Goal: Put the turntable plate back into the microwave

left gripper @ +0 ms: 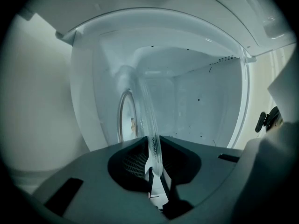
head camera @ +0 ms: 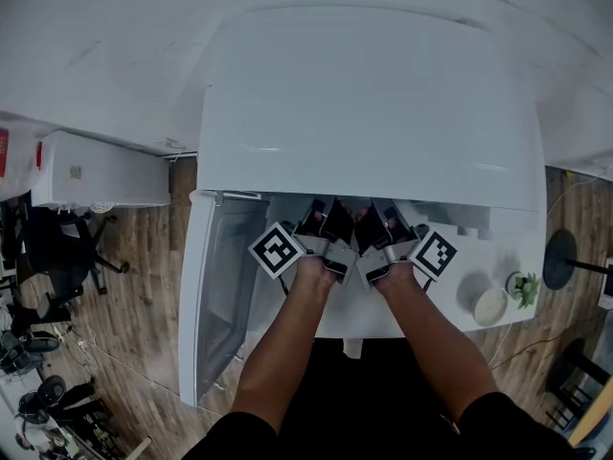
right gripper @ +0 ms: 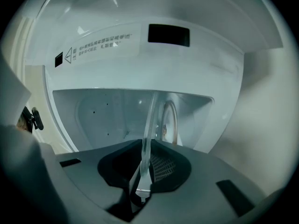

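A white microwave point(head camera: 374, 103) stands below me with its door point(head camera: 215, 295) swung open to the left. Both grippers reach level into its cavity, side by side. The clear glass turntable plate point(left gripper: 148, 120) runs edge-on from the left gripper point(left gripper: 156, 171) into the cavity. Its rim lies between the jaws, and a dark gap shows beside the left pad. In the right gripper view the same plate point(right gripper: 150, 120) drops into the narrow throat of the right gripper point(right gripper: 142, 171), which is shut on its rim. From the head view the left gripper point(head camera: 326, 220) and right gripper point(head camera: 383, 220) show, and the plate is hidden.
The cavity's back wall point(left gripper: 196, 101) and side walls close in round the plate. A white bowl point(head camera: 490, 306) and a small plant point(head camera: 524, 288) sit on the white table right of the microwave. Office chairs point(head camera: 57, 257) stand on the wooden floor at left.
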### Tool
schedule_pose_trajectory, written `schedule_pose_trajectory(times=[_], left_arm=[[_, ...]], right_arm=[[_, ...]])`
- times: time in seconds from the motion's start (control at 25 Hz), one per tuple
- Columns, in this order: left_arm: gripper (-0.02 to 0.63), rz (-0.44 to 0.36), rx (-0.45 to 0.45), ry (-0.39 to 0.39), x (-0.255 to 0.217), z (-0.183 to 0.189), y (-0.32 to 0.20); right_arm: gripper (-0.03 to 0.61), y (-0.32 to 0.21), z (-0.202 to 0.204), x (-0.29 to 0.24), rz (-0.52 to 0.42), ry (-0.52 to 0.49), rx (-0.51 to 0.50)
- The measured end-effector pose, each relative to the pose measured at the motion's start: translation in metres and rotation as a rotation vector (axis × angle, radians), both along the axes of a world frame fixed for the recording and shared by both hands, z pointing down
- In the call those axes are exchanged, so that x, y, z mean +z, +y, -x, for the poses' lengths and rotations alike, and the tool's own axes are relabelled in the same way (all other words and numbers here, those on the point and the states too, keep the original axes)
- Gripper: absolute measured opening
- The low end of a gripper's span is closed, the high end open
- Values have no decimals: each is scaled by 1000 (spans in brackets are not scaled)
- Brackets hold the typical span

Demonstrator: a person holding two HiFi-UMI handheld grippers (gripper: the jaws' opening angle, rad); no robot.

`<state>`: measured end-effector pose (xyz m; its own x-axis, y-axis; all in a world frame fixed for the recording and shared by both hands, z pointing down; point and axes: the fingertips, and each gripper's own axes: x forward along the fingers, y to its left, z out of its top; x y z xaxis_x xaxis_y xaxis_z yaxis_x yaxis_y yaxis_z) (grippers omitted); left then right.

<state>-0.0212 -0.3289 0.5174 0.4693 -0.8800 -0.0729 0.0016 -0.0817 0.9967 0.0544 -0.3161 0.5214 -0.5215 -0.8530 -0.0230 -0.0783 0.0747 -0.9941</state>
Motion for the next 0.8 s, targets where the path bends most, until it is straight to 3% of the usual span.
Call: schedule_pose_trajectory(times=[0.24, 0.32, 0.4, 0.48, 0.64, 0.8], left_arm=[[90, 22, 25, -68, 2, -7, 3], [96, 40, 52, -163, 9, -4, 11], [143, 73, 52, -237, 15, 3, 20], [143, 99, 27, -248, 17, 9, 28], [75, 107, 2, -230, 21, 14, 31], [64, 129, 17, -222, 27, 13, 30]], right_arm=[[75, -1, -4, 1, 20, -8, 13], [71, 0, -4, 5, 39, -12, 18], [67, 2, -4, 9, 60, -7, 24], [66, 3, -3, 11, 73, 2, 32], [57, 3, 1, 13, 101, 50, 20], [113, 10, 3, 18, 149, 219, -66]])
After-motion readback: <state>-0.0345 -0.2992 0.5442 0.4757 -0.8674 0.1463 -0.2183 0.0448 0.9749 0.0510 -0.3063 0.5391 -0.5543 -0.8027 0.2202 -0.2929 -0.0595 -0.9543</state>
